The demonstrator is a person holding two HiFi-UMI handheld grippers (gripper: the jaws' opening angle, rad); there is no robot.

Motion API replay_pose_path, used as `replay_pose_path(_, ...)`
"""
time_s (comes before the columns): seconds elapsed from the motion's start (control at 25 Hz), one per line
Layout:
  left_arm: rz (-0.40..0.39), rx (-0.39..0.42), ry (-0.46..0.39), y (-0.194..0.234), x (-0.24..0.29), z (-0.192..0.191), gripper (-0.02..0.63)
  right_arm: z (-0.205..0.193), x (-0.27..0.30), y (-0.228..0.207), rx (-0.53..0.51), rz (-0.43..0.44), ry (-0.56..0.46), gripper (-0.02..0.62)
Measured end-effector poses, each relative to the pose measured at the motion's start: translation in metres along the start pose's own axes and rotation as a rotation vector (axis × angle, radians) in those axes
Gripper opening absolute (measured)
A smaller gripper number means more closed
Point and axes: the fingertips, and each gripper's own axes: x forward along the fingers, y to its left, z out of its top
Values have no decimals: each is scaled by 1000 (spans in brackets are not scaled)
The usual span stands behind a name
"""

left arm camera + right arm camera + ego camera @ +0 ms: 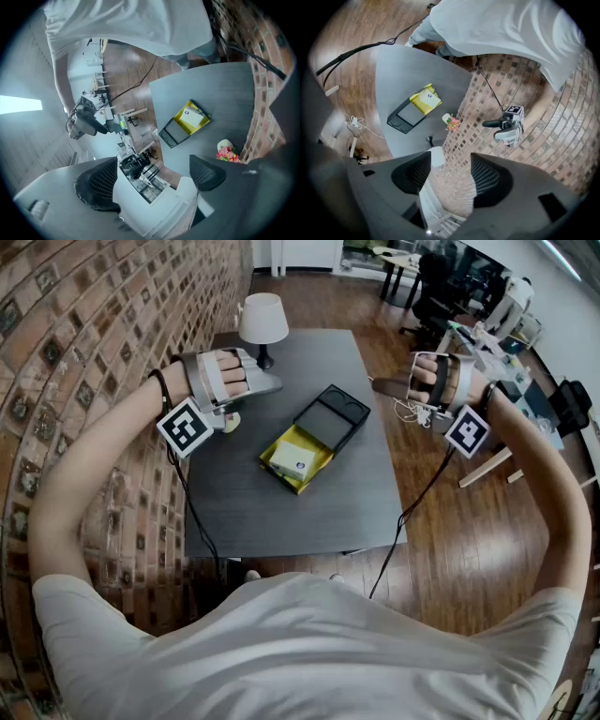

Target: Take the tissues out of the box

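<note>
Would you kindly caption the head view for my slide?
Left claw and right claw flank the opened yellow box on table.

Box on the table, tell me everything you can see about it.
The box lies open near the middle of the grey table. Its shallow yellow tray holds a white tissue pack. The black lid lies flat, inside up, against the tray's far side, with two round recesses at one end. Nothing else touches it.
</note>
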Motion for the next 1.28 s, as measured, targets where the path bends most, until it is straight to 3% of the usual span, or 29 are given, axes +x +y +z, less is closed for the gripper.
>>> replay_pose_path(0.24,40,-148,60,3,2,-25,483,-16,-11,9,219,35,51,282)
replay_pose_path(0.4,37,-236,79,0,3,-33,483,-14,-26,35,416,157,90,282)
replay_pose_path(0.52,58,-260,78,2,4,-33,483,-9,-37,54,539,201,109,282)
replay_pose_path(0.76,47,-281,80,-8,13,-34,483,-7,-55,71,702,235,171,282)
replay_pose_path(1.0,69,-366,80,-11,27,-38,483,4,-56,81,1076,189,223,282)
replay_pose_path(1.28,79,-455,80,-20,45,-42,483,37,-59,92,1183,212,207,282)
